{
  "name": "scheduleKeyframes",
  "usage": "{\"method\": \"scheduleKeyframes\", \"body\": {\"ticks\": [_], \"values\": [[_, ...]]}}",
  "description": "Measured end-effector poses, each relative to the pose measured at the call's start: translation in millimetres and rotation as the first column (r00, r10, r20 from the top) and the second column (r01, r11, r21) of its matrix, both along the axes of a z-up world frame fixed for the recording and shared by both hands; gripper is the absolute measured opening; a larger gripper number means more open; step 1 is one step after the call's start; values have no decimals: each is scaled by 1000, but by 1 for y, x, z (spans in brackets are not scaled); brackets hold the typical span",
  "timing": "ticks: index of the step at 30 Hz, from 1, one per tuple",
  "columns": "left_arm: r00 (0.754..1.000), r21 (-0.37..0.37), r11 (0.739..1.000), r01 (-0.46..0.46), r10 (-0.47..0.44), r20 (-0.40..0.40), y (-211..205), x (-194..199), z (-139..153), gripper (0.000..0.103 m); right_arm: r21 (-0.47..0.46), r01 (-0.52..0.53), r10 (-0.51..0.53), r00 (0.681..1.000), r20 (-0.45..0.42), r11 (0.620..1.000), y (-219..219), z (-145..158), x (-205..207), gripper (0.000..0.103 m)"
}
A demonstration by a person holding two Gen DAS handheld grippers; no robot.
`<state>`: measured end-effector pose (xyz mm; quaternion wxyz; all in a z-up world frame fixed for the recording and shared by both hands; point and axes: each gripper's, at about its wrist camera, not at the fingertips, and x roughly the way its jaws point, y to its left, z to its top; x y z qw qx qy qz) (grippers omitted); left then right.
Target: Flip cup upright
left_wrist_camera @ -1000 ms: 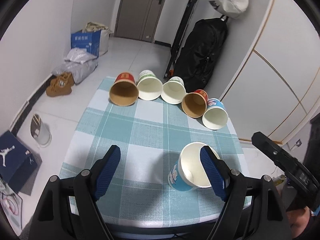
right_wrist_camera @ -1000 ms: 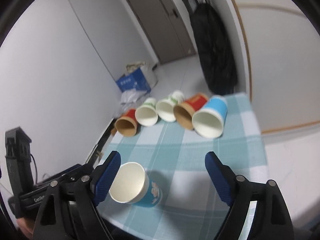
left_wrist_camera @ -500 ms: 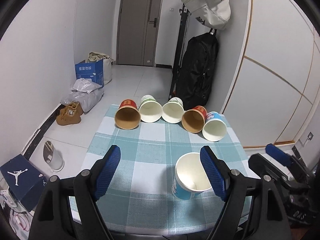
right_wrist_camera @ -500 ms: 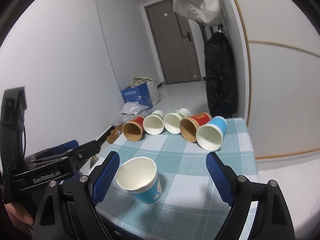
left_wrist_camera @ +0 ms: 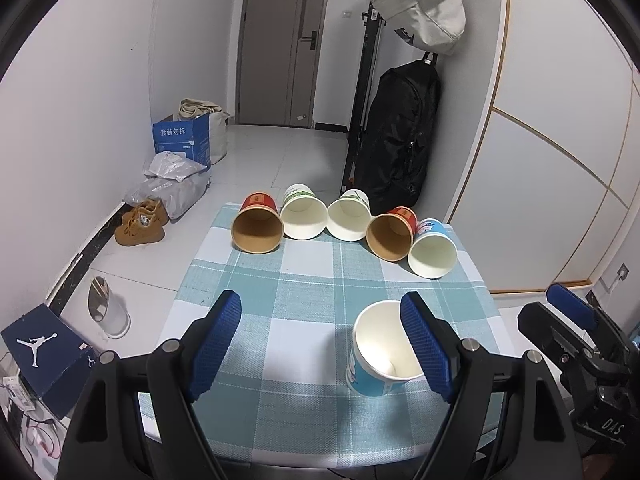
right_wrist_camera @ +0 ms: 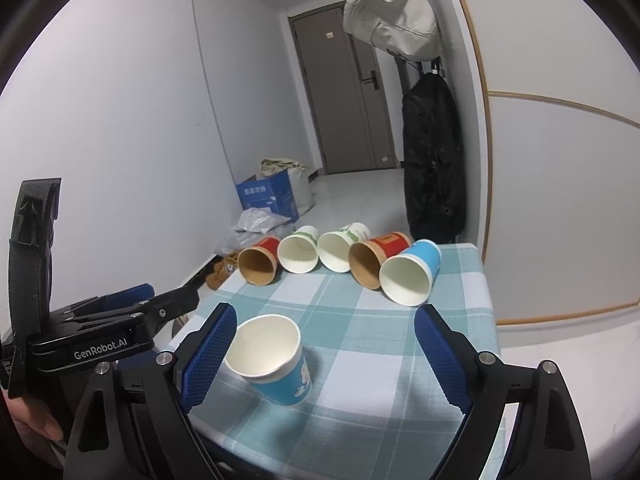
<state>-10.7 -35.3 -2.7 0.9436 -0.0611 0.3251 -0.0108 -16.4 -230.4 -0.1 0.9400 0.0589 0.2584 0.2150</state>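
"GenRobot.AI" on left tongs; "DAS" on right tongs.

Domestic entrance hall: closed door, shoes on tiled floor, backpack against wall, bag hung above, checked cloth on bench.

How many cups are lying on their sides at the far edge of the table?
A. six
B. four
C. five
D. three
C: five cups lie in a row with mouths facing the cameras, from the red cup at one end to the blue cup at the other; a sixth cup stands upright nearer, on the table.
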Motion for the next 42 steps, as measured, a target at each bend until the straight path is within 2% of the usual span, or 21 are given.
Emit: {"method": "scheduleKeyframes", "body": {"ticks": [5, 11, 21, 28, 42], "values": [[1000, 17, 1000, -16, 16, 0, 0, 0, 0, 79, 10, 4, -4, 1000, -14, 1000, -2, 0, 0, 91], [1000, 0, 1000, -25, 25, -2, 3, 0, 0, 79, 11, 7, -7, 1000, -13, 1000, -2, -1, 0, 91], [1000, 16, 1000, 4, -4, -3, 0, -1, 0, 79, -1, 4, -4, 1000, -11, 1000, -1, -2, 0, 92], [1000, -34, 999, -27, 27, -16, 13, 3, 0, 79, 23, 4, -4, 1000, -11, 1000, -5, 1, 0, 92], [1000, -34, 999, -20, 20, -11, 11, 3, 0, 79, 28, 15, -14, 1000, -17, 999, -6, -1, 2, 92]]}}
